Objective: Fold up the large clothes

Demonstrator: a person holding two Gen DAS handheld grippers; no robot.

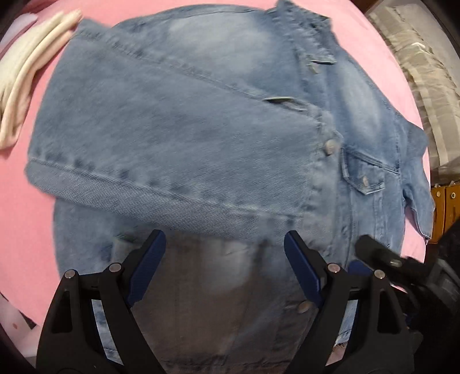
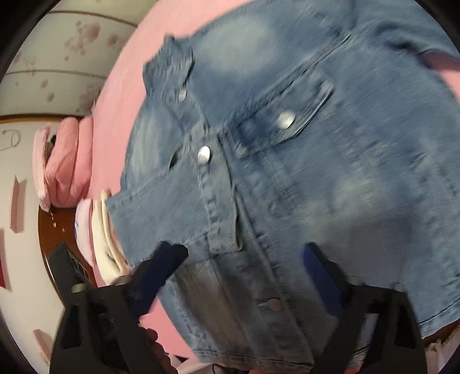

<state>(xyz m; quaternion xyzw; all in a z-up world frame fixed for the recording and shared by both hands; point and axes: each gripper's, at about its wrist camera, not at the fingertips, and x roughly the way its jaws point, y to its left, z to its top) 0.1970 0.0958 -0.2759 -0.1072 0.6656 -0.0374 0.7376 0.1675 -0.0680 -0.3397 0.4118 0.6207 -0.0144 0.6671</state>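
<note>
**A:** so where's the denim jacket (image 1: 201, 138) sitting right now?

**B:** flat on the pink bed sheet (image 1: 26, 230), front side up. In the left wrist view 1 sleeve (image 1: 161, 161) is folded across the chest, cuff end pointing toward the left of the picture. You can see the metal snap buttons (image 1: 330, 147) down the placket and a flap chest pocket (image 1: 363, 172) off to the right. Collar (image 1: 302, 26) is at the far end.

**A:** and the claws?

**B:** left claw (image 1: 224, 264) is hovering right over the lower part of the jacket, fingers spread apart, blue pads (image 1: 148, 266) facing each other with only denim below them, nothing pinched. Right claw (image 2: 247, 273) is the same deal, fingers apart over the button placket near the hem, not clamped on anything. It also pokes into the left view as a black tip (image 1: 373, 253) at the jacket's right edge.

**A:** anything else around?

**B:** a folded cream-white garment (image 1: 26, 74) lies on the sheet just beside the sleeve, top left in the left view. Right wrist view shows pink pillows (image 2: 66, 164) stacked at the far edge of the bed, plus a dark wooden piece (image 2: 57, 230) below them. That view is pretty motion-blurred, so small details are mushy.
</note>
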